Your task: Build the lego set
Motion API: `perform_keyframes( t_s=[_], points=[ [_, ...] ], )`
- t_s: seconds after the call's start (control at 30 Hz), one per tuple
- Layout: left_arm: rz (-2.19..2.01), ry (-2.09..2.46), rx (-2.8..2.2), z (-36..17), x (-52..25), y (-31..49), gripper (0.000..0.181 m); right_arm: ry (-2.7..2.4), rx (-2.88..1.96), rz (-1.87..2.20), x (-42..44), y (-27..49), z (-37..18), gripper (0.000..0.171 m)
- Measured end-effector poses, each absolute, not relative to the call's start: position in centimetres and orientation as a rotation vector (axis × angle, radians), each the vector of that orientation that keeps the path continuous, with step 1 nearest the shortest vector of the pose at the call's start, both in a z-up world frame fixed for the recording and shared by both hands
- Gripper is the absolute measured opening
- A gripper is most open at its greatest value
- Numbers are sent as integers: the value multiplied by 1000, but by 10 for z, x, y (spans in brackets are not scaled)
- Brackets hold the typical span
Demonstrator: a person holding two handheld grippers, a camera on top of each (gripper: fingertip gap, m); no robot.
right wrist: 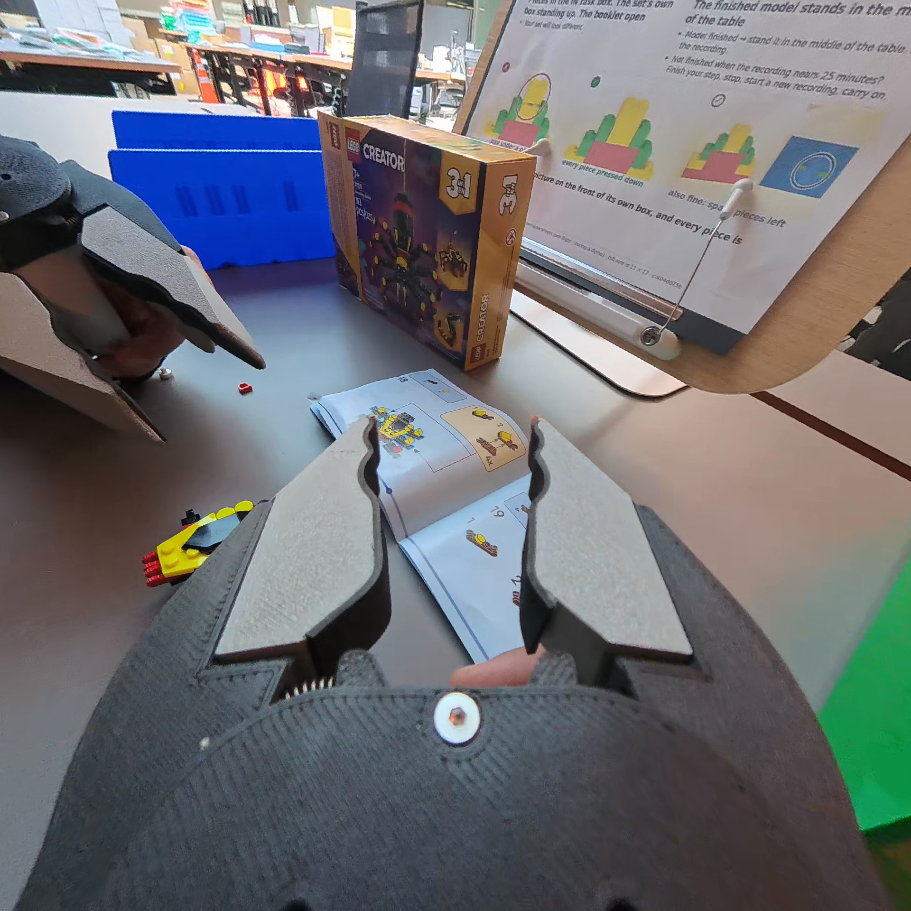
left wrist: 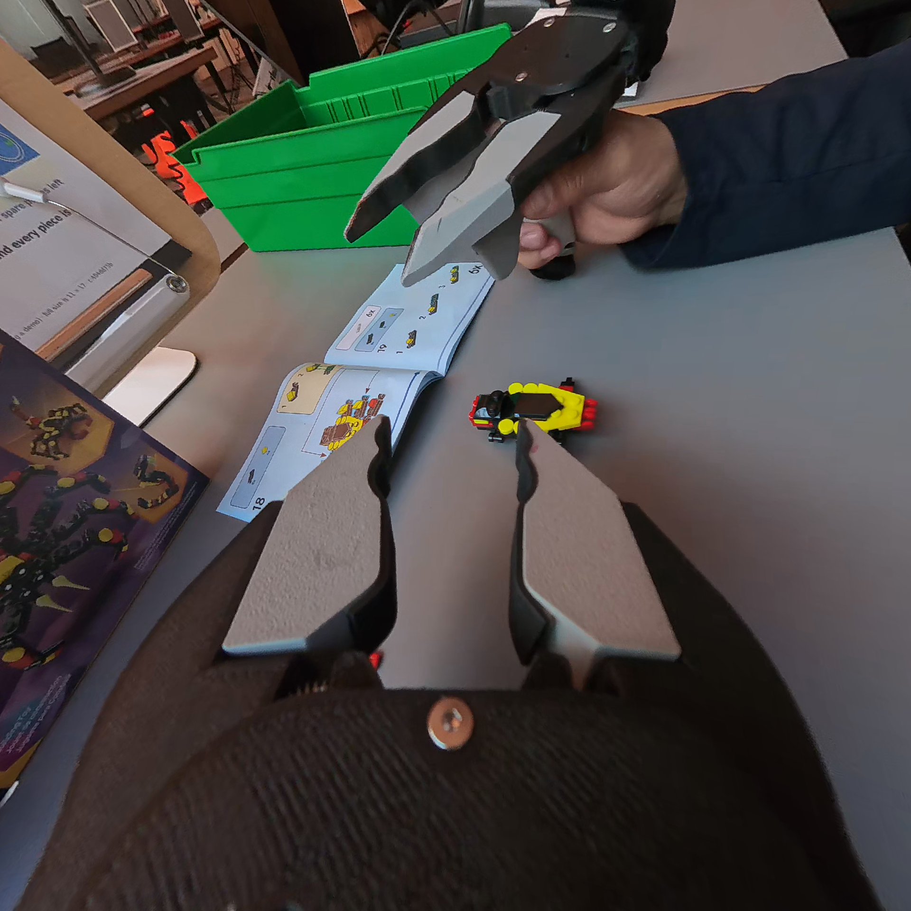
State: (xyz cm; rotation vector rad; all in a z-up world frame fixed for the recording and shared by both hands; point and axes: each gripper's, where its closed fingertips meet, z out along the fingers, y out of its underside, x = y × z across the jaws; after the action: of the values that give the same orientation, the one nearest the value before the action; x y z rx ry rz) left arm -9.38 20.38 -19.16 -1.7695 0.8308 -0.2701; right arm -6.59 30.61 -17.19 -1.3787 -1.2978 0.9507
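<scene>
A small yellow, black and red lego model [left wrist: 535, 411] lies on the grey table, just beyond my left gripper's right fingertip; it also shows in the right wrist view [right wrist: 197, 547], partly hidden behind my right gripper's left finger. An open instruction booklet [left wrist: 374, 389] lies to its left, also in the right wrist view [right wrist: 443, 483]. My left gripper [left wrist: 451, 429] is open and empty above the table. My right gripper [right wrist: 451, 431] is open and empty, hovering over the booklet; it shows in the left wrist view [left wrist: 389, 251] too. A tiny red piece [right wrist: 245, 388] lies loose on the table.
The lego set box [right wrist: 424, 236] stands behind the booklet, and shows at the left in the left wrist view [left wrist: 74, 517]. A green bin [left wrist: 305, 162] and a blue bin [right wrist: 217, 192] stand at the table's edges. A wooden board with a printed sheet [right wrist: 715, 162] leans nearby.
</scene>
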Motion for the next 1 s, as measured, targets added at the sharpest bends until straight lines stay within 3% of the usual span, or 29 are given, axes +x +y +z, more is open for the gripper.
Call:
perform_keyframes(
  t_s=[0.03, 0.33, 0.53, 0.63, 1.0],
  points=[
    [-268, 831, -1768, -191, -94, 204, 48, -1296, -1379, 947, -66, 306, -172, 58],
    [-231, 761, -1748, -179, -107, 208, 44, -1094, -1317, 856, -50, 330, -143, 53],
    [-103, 676, -1885, -198, -133, 222, 36, -945, -1313, 799, -32, 351, -126, 47],
    [-150, 646, -1926, -203, -135, 224, 32, -932, -1315, 776, -30, 354, -126, 39],
    [-148, 680, -1924, -205, -129, 222, 28, -973, -1319, 729, -35, 353, -135, 38]
  ],
)
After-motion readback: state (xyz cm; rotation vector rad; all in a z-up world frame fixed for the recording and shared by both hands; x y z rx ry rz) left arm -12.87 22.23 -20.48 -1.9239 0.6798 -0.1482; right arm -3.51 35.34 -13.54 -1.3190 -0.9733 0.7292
